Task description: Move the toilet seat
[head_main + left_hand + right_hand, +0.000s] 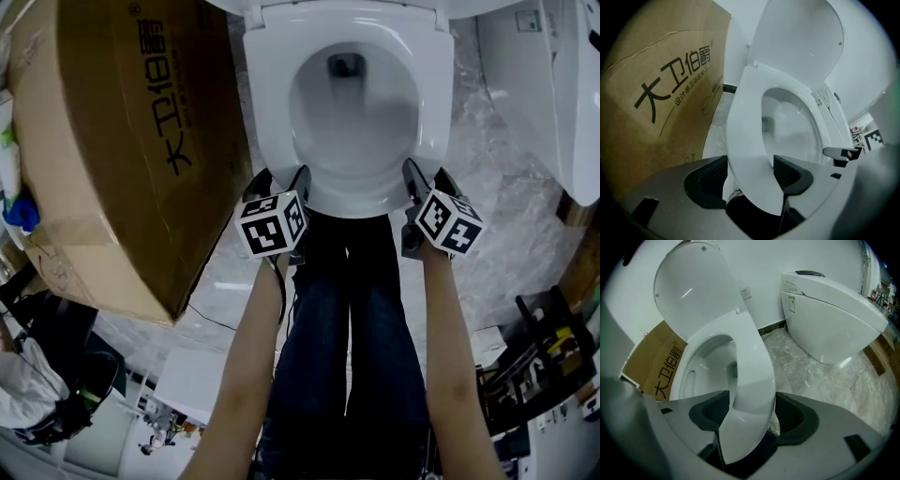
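At far left, a printed cardboard box point(122, 141) just beside the toilet bowl point(352, 122). Next, the left gripper point(279, 180), pointed steeply down, jaws spread wide astride the front rim of the white toilet seat point(272, 94), ribbed pads flanking the plastic without clamping it. In the middle, that seat lying flat on the bowl, lid point(801, 42) raised upright behind. Then the right gripper point(428, 178), likewise open, straddling the same front rim a little further round. At far right, a second toilet point(562, 94) on the marbled floor point(497, 197), well apart. Likely a step at the rim itself, either taking hold or letting go; impossible to tell which. For a lift: close both pairs of jaws together, pads square and well onto the rim, given the glossy, probably slippery plastic; raise both sides evenly, following the arc about the rear hinge, never twisting one side ahead. For a release: back straight off without nudging the seat.
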The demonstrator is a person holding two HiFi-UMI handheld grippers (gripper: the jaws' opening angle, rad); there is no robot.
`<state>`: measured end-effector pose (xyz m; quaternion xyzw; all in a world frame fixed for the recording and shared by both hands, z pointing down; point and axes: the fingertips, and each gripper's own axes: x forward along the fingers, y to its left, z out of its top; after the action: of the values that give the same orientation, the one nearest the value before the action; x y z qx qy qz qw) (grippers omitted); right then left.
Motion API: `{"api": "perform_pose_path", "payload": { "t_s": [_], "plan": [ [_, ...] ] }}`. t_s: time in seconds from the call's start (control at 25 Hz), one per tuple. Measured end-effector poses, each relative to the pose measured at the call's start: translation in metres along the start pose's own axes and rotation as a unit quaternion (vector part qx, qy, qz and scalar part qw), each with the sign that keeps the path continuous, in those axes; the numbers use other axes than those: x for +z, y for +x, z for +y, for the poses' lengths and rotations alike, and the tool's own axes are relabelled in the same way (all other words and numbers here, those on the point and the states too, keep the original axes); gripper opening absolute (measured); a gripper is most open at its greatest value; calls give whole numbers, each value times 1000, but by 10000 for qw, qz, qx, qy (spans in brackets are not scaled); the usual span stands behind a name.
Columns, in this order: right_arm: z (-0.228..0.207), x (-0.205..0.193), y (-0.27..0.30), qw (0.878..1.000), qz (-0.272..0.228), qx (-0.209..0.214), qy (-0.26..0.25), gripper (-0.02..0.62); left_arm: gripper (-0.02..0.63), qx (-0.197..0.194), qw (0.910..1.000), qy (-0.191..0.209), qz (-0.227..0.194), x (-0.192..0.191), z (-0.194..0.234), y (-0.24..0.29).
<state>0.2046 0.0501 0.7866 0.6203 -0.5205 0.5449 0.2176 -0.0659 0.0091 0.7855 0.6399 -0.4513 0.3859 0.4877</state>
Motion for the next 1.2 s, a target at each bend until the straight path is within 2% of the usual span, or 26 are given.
{"api": "perform_pose_path", "payload": {
  "t_s": [0.68, 1.2],
  "plan": [
    [-3, -1, 6, 9997, 114, -211, 14, 296, 301, 194, 9984, -400, -342, 1, 2, 5],
    [3, 8, -14, 9997, 15, -242, 27, 287, 298, 263, 9979, -475, -339, 4, -1, -13]
  ]
}}
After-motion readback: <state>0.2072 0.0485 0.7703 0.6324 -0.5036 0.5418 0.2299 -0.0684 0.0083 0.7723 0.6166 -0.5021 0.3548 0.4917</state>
